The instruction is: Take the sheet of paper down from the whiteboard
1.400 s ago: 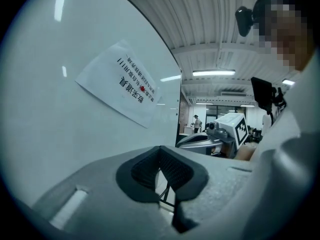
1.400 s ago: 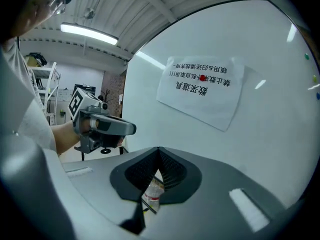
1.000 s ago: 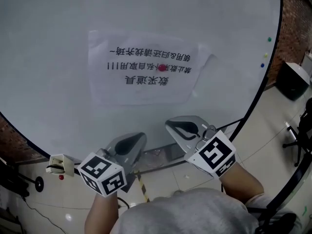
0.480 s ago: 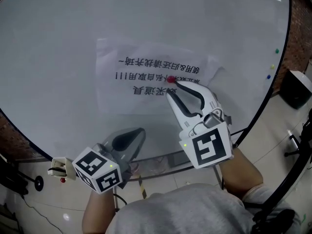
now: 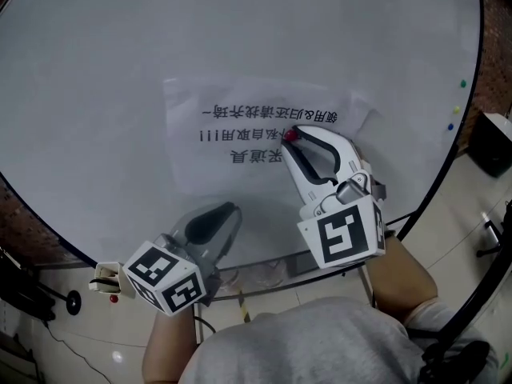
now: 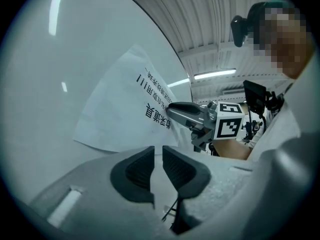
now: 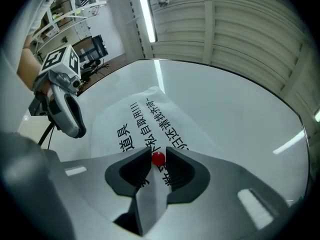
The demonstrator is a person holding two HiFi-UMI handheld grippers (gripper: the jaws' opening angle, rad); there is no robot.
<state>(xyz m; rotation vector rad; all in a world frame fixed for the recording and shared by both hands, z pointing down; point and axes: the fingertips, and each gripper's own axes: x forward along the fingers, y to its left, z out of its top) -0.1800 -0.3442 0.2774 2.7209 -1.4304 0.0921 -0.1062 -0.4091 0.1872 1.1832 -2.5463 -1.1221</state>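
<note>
A white sheet of paper (image 5: 232, 154) with black print hangs on the round-cornered whiteboard (image 5: 104, 70), pinned by a small red magnet (image 5: 290, 135). My right gripper (image 5: 289, 139) is up against the sheet. Its jaws are opening, and the red magnet (image 7: 158, 158) sits between the tips of the right gripper (image 7: 158, 154); the pads do not clamp it. My left gripper (image 5: 230, 213) hovers below the sheet's lower edge, off the paper. In the left gripper view the jaws of the left gripper (image 6: 158, 151) are opening, a narrow slit apart, with nothing between them.
Three small coloured magnets (image 5: 457, 110) sit near the board's right edge. A tray rail (image 5: 268, 269) runs under the board. A small white and red object (image 5: 105, 278) lies at the lower left. A black box (image 5: 492, 141) stands on the floor at right.
My right gripper rose from below the board, rolled, and came onto the sheet at the red magnet. The left gripper lifted slightly toward the sheet's lower edge.
</note>
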